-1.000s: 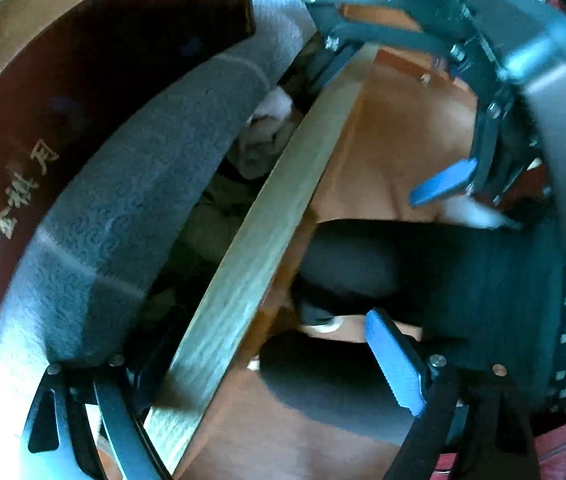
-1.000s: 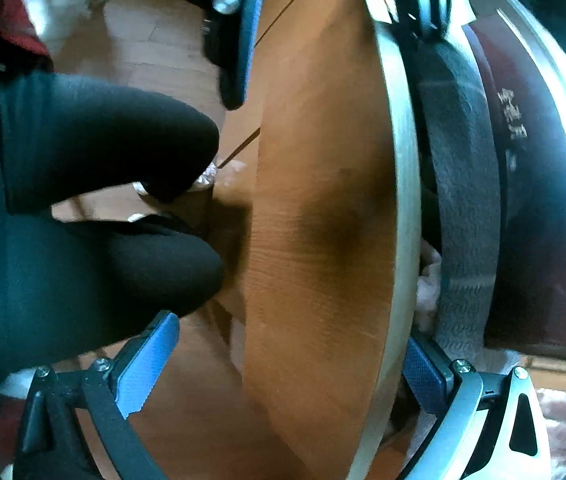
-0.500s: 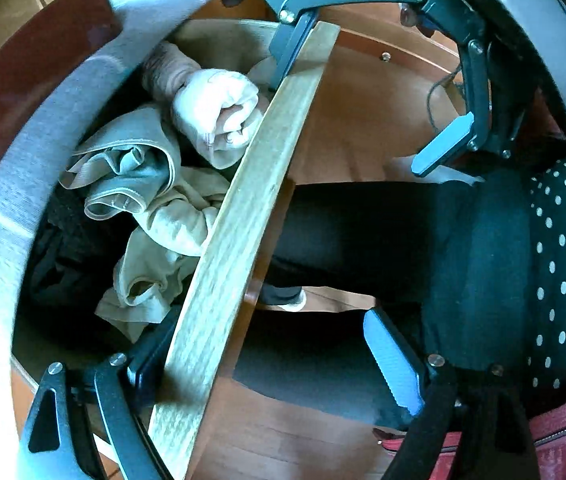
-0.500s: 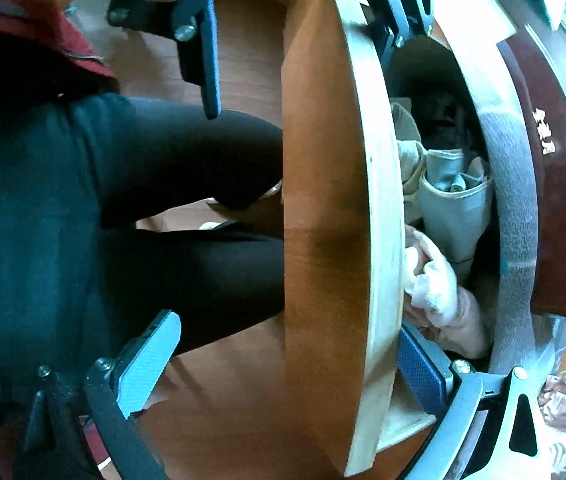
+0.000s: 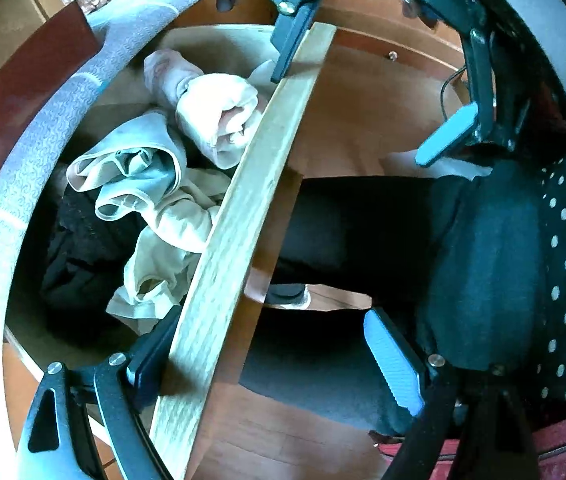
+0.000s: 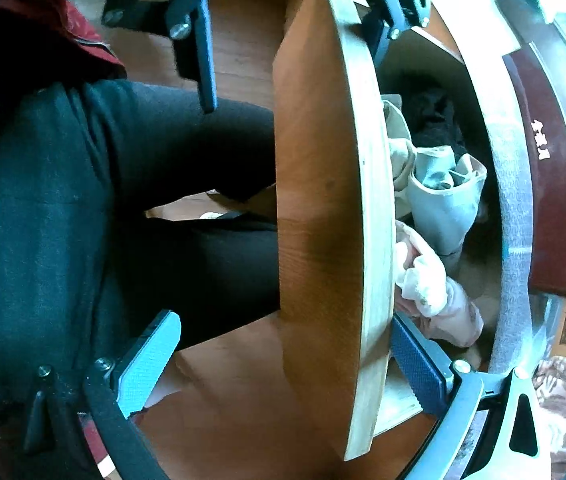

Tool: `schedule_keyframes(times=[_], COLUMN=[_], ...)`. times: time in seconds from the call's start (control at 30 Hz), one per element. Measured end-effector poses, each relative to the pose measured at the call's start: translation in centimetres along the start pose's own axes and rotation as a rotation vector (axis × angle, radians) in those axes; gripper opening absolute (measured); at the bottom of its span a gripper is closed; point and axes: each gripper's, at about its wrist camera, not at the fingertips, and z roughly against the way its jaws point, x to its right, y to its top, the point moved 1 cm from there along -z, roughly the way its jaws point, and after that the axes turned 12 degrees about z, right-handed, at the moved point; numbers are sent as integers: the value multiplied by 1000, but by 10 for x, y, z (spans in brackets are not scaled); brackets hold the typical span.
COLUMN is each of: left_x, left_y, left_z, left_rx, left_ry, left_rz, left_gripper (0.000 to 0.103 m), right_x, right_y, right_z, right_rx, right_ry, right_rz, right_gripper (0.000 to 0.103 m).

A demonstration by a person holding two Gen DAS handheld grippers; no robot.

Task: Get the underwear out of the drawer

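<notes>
Sitting pulled open, wooden drawer point(image 5: 239, 216) with a pale top edge and orange-brown front. Lying bunched inside: pink rolled underwear point(image 5: 211, 112) pressing against the front board, pale grey-green pair point(image 5: 139, 172) beside it, cream one point(image 5: 163, 264), black lacy stuff point(image 5: 79, 248) further back.

Floor point(image 5: 267, 440): warm orange-brown wood boards, seams visible, seen in both views below the furniture. Cabinet top point(image 5: 15, 92) is dark red-brown and glossy, with pale characters printed on it; a grey patterned band point(image 5: 43, 128) runs along its edge. Floral brown fabric point(image 6: 563, 392) lies at lower right of the right view, also at the top of the left view. Strong daylight, hard glare on glossy surfaces. Walls and windows not discernible.
</notes>
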Motion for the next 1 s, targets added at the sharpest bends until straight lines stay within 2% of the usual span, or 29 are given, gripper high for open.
schedule_keyframes(times=[0.07,0.13,0.23,0.33,0.4,0.47,0.57,0.6,0.63,0.67,0.73,0.77,0.8,0.9,1.0], left_x=[3,6,7,13,8,4,10,12,17,23,40,50,54,50,55], left_y=[-1,-2,2,1,3,4,1,0,-5,-9,-20,-25,-26,-23,-24], left_z=[-3,-8,-16,-26,-24,-22,-23,-22,-19,-18,-18,-20,-21,-20,-22], left_rx=[-2,2,8,29,30,27,12,3,-10,-16,-33,-21,-10,8,18], left_ry=[13,10,32,84,35,-3,5,-18,-79,-108,-122,-84,-39,-58,-6], left_rz=[-10,-9,10,5,43,72,38,35,28,15,-27,-54,-56,7,-7], left_gripper=[90,90,87,87,87,87,87,87,87,87,87,87,87,87,87], right_x=[-1,4,9,4,6,7,12,13,10,0,-34,-42,-43,-37,-43], right_y=[-2,-5,-11,-11,-11,-9,-6,-7,-6,-5,1,3,4,3,6], right_z=[-1,-10,-44,-54,-49,-51,-53,-50,-50,-47,-44,-44,-45,-45,-45], right_rx=[19,39,-20,-58,-51,-69,-77,-55,-42,-39,-68,-76,-76,-29,-42], right_ry=[19,80,139,117,173,196,233,272,298,310,277,270,267,268,222], right_rz=[28,-10,-45,-21,-61,-48,-85,-107,-104,-75,48,53,30,-66,-59], right_gripper=[103,103,103,103,103,103,103,103,103,103,103,103,103,103,103])
